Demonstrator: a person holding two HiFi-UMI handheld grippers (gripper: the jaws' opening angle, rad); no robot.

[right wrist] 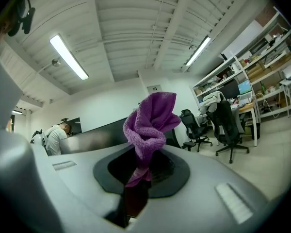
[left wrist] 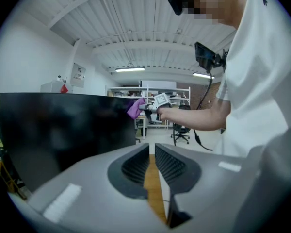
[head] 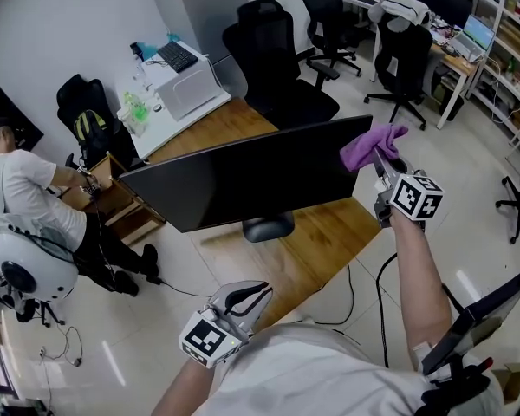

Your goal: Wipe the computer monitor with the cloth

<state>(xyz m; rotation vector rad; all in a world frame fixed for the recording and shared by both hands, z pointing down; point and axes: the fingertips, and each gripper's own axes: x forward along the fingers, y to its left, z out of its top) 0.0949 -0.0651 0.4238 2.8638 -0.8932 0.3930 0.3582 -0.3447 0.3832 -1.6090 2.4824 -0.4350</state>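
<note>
Head view, with both gripper views. The right hand-held gripper (head: 379, 160) pinches a purple cloth (head: 370, 145) by its lower end; the free end stands up in a bunched wad above the jaws. The cloth is at the upper right corner of the monitor (head: 243, 180), which stands on the wooden table (head: 329, 232). Whether cloth and panel are actually touching cannot be told. The left hand-held gripper (head: 243, 300) hangs low near the person's body, well apart from the monitor, with its jaws pressed almost together on nothing.

Judged step: starting a wipe at the corner. To do it well, lay the soft wad against the panel, not the jaw tips, so that only fabric meets the glass. Keep the pressure light and travel in long overlapping passes across the panel. The monitor rests on a single foot and may rock, so the idle left hand-held gripper could steady its edge.
</note>
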